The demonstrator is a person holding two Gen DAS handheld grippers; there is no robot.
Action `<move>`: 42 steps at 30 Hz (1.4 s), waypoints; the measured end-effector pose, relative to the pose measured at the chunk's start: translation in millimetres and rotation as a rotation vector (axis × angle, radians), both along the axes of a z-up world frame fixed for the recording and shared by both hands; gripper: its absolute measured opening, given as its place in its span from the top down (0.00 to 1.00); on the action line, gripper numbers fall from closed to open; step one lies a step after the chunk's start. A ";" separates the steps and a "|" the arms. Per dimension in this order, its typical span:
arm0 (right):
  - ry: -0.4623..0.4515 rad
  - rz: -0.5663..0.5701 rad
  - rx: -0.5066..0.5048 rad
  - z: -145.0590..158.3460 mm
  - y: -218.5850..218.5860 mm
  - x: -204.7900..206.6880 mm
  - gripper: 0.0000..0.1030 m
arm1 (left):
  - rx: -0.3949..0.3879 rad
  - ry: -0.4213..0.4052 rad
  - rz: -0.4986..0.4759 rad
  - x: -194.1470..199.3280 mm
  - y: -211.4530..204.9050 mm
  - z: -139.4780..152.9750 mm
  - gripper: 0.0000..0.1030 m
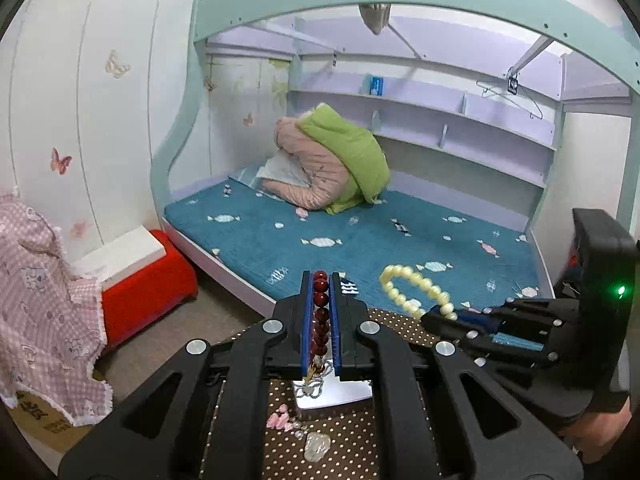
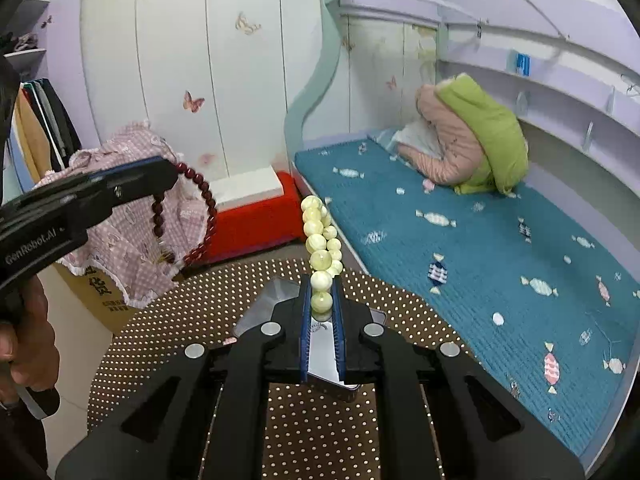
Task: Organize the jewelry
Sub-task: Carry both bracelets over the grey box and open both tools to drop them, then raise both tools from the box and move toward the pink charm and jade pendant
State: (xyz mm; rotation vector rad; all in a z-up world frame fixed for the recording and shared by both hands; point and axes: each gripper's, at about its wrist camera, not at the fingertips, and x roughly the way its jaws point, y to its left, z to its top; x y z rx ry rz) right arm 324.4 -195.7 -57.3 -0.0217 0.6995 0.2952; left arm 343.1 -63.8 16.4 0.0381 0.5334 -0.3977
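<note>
Left wrist view: my left gripper (image 1: 321, 280) has its fingers (image 1: 306, 320) clamped on the dark red bead bracelet (image 1: 320, 320).
Right gripper (image 2: 321, 292): I have it pinching the cream bead bracelet (image 2: 320, 240), whose loop stands up above the tips.
Below: polka-dot counter (image 2: 168, 328) with a white tray (image 1: 336, 394), pink trinket (image 1: 280, 420) and clear stone (image 1: 317, 446).
Beyond: bed (image 1: 360, 240).
</note>
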 end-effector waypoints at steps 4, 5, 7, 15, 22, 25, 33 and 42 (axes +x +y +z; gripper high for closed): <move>0.064 -0.007 -0.004 -18.2 0.0 15.4 0.92 | 0.006 0.056 -0.022 22.6 -13.9 -15.9 0.92; 0.081 -0.008 -0.006 -23.4 0.1 19.2 0.92 | 0.009 0.066 -0.022 26.6 -15.4 -20.7 0.92; 0.111 -0.009 -0.010 -31.0 1.4 25.8 0.92 | 0.012 0.096 -0.025 35.8 -19.7 -31.5 0.92; 0.138 -0.035 0.008 -41.5 -3.0 32.1 0.87 | 0.051 0.172 0.010 56.3 -17.6 -59.7 0.49; 0.068 -0.108 0.022 -25.0 -13.3 23.2 0.21 | 0.015 0.131 0.094 48.7 10.6 -51.9 0.10; 0.010 -0.144 0.015 -13.4 -15.6 11.4 0.08 | 0.007 0.100 0.136 35.6 23.4 -42.9 0.08; -0.066 -0.193 0.040 13.3 -15.2 -18.6 0.08 | 0.005 -0.014 0.205 -13.4 47.5 -18.1 0.06; -0.122 -0.189 0.077 34.9 -6.0 -49.7 0.08 | -0.001 -0.070 0.274 -57.9 74.9 -8.0 0.05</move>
